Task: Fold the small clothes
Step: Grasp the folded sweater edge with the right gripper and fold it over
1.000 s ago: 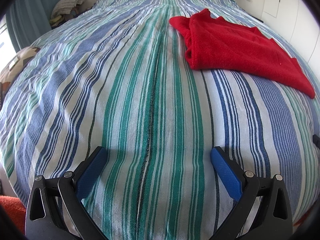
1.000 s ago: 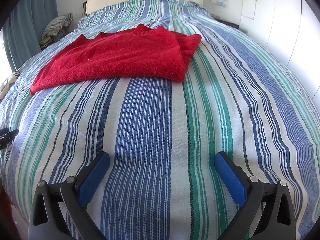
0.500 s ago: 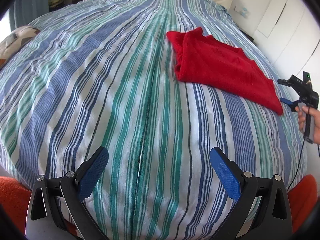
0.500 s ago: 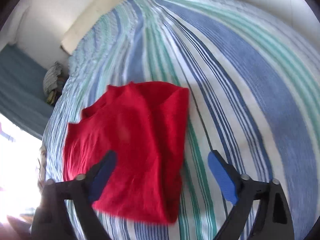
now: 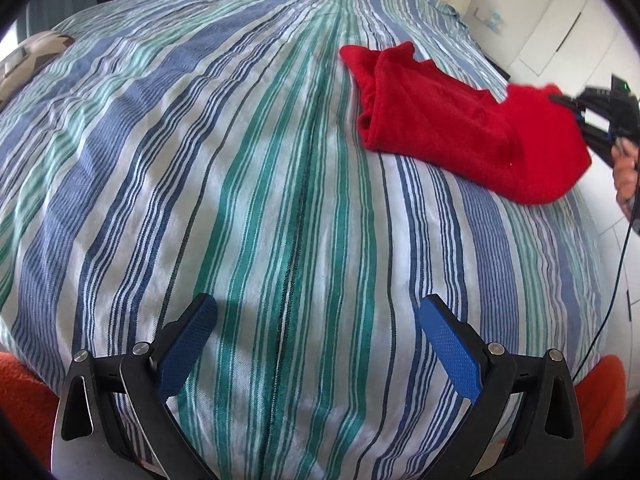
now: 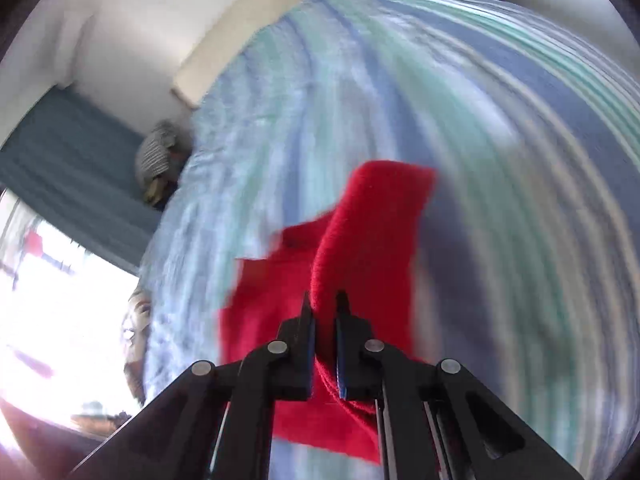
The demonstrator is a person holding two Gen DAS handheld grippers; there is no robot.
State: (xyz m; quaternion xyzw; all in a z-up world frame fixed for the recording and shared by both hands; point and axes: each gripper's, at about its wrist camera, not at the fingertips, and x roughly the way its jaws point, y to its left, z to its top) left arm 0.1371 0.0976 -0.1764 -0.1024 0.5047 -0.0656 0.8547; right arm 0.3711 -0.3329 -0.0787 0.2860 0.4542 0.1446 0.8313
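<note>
Right gripper (image 6: 323, 300), jaws clenched on red garment (image 6: 360, 240) at lower centre, left gripper (image 5: 318, 312), jaws wide, empty, above striped bed (image 5: 260, 180).

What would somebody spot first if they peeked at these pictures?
The bright red garment jumps out first, lying toward the right side of the striped bedspread. The right gripper has one edge of it pinched between its fingers and lifted off the bed. The left gripper hangs wide open over bare stripes, holding nothing.
</note>
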